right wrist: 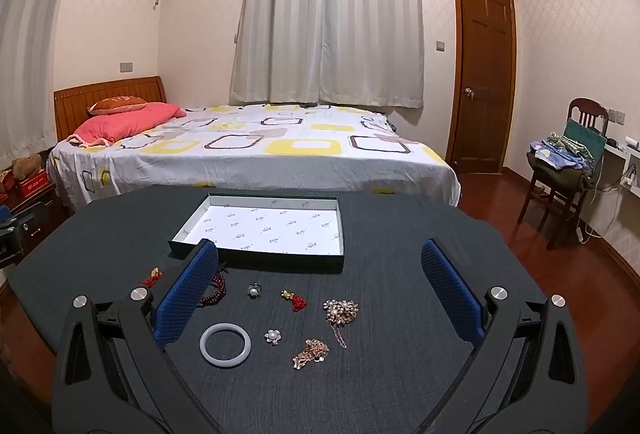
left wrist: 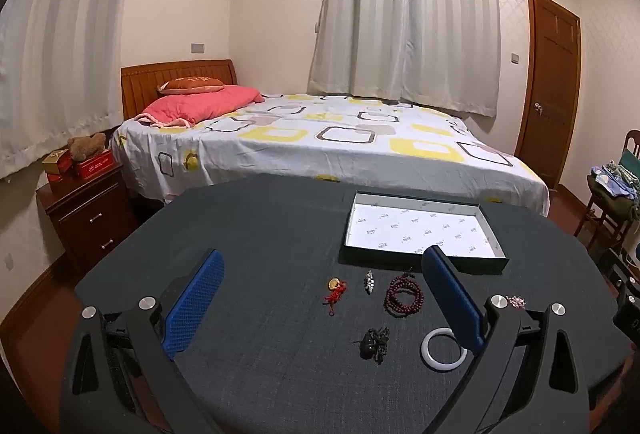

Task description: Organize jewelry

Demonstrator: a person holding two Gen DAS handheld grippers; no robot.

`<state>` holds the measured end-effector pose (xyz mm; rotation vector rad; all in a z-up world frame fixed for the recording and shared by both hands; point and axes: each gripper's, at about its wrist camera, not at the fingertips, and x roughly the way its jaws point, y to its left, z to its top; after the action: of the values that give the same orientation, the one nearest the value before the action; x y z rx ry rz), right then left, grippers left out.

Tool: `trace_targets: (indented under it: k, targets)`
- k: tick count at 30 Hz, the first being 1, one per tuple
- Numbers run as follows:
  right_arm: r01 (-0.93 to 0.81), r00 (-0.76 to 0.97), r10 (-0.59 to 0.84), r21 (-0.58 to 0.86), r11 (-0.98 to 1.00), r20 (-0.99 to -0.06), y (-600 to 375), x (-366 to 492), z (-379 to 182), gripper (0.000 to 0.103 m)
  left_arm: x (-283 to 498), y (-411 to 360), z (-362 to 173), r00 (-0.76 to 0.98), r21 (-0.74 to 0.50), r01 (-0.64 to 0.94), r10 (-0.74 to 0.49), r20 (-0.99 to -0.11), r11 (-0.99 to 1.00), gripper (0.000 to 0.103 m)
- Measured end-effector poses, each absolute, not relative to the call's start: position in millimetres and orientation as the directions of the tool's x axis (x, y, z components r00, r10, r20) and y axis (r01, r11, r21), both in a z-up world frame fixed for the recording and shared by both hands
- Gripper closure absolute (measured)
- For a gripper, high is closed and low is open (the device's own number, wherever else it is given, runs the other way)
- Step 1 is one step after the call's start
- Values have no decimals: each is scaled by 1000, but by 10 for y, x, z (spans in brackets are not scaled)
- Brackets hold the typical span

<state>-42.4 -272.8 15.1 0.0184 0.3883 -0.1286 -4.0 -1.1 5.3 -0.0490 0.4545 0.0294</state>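
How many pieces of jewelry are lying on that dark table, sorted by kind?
Tassel charms: 2
Bead strings, one red, one black: 2
Bangle: 1
Sparkly metal pieces: 5
Total: 10

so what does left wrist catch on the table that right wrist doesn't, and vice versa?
Left wrist only: the black beaded piece and a silver pendant.
Right wrist only: the gold chain, pearl brooch cluster, pearl flower pin and a second red tassel charm.
Both: the empty tray, white bangle and dark red bead strand.
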Motion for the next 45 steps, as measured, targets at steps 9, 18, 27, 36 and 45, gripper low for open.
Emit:
trace_targets:
  k: [9,18,27,36,45]
  targets:
    - [129,919,-122,-7,992,-374,-2761,-452,197,4,-39,-5,59,898,-39,-39,18,-439,998,7]
    - [129,920,-122,-7,992,-372,-2761,-457,192,4,-50,7,91,900,-38,-41,20,-436,998,7]
    - [129,921,-122,-6,992,-371,-2762,-460,187,4,-55,-6,74,900,-37,-42,22,-435,998,7]
    - [129,921,-122,-6,992,-369,-2759,-463,180,4,-57,3,80,900,-37,-42,22,-435,998,7]
    - [129,921,-122,-6,992,-369,-2757,-463,175,4,-62,12,83,899,-38,-42,21,-437,998,7]
